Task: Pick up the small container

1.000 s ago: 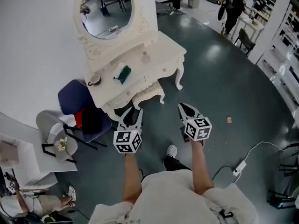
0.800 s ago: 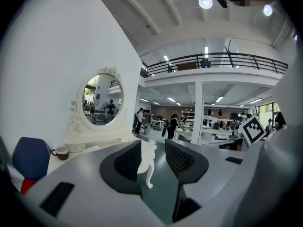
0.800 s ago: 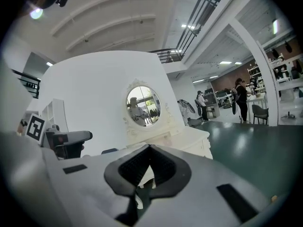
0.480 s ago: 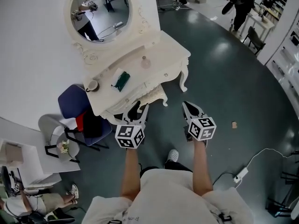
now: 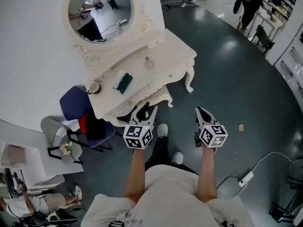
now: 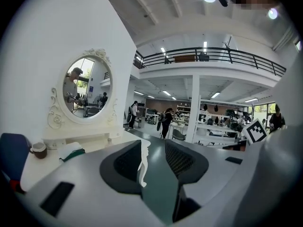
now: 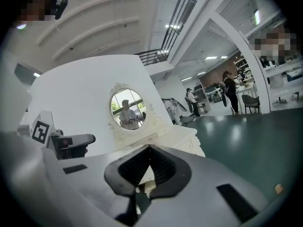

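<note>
A white vanity table with an oval mirror stands ahead. On its top sits a small pale container, also seen small in the left gripper view. A green item on a white cloth and a brown cup lie further left. My left gripper hovers just short of the table's front edge, open, with nothing between its jaws. My right gripper hangs over the floor to the right of the table, shut and holding nothing.
A blue chair with red and black things stands left of the vanity. Next to it is a grey side table with flowers. A cable with a white plug block lies on the floor at right. People stand far back.
The person has stepped toward the vanity, one foot now forward between the arms. Both grippers have shifted right and slightly lower in the head view. Neither holds anything.
</note>
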